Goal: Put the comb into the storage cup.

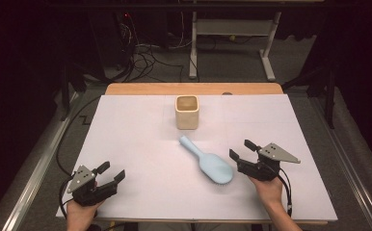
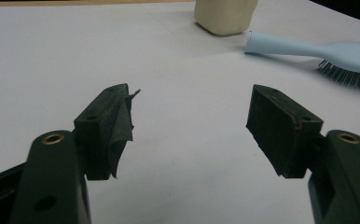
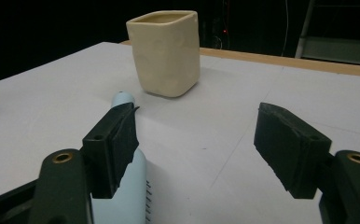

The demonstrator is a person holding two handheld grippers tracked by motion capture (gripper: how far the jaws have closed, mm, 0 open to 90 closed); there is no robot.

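A light blue hairbrush (image 1: 208, 160) lies bristles down on the white sheet, its handle pointing toward a cream square cup (image 1: 187, 111) that stands upright behind it. My right gripper (image 1: 242, 150) hovers just right of the brush head, open with nothing between its jaws. In the right gripper view the brush (image 3: 127, 186) lies under the left jaw and the cup (image 3: 166, 52) stands ahead. My left gripper (image 1: 112, 171) rests open near the front left corner, far from the brush. The left gripper view has the brush (image 2: 318, 53) and cup (image 2: 225, 16) at the upper right.
The white sheet (image 1: 126, 130) covers a wooden table whose bare back edge (image 1: 193, 88) shows behind the cup. Cables trail off the left side and across the dark floor beyond. A metal desk frame (image 1: 232, 38) stands behind the table.
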